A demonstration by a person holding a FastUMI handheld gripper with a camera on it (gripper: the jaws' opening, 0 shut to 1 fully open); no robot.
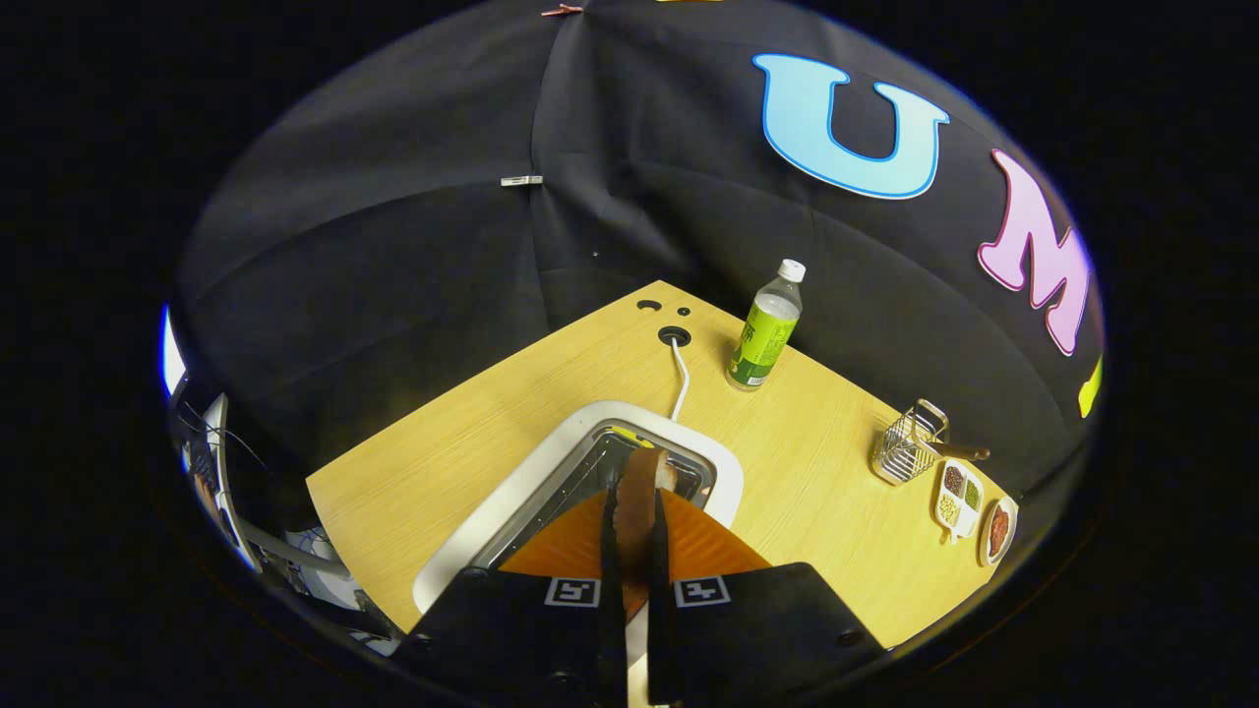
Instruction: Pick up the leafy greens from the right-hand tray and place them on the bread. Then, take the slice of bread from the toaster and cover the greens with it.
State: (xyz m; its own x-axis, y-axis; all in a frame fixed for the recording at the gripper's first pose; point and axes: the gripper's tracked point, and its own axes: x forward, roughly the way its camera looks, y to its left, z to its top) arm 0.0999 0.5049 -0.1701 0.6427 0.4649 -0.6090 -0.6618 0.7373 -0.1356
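Note:
My gripper [634,511] is shut on a slice of bread [641,487], which stands on edge between the two fingers. The slice has a brown crust and a pale face showing at its far side. It sits over the open slot of the white toaster [551,462], directly under the fingers. I cannot tell whether the slice's lower edge is still inside the slot.
The toaster's white cord [680,379] runs to a hole in the wooden table [443,462]. Beyond stands a green-labelled bottle [765,326]. To the right are a wire basket [910,442], a small divided dish [958,497] and a dish with something red [999,529].

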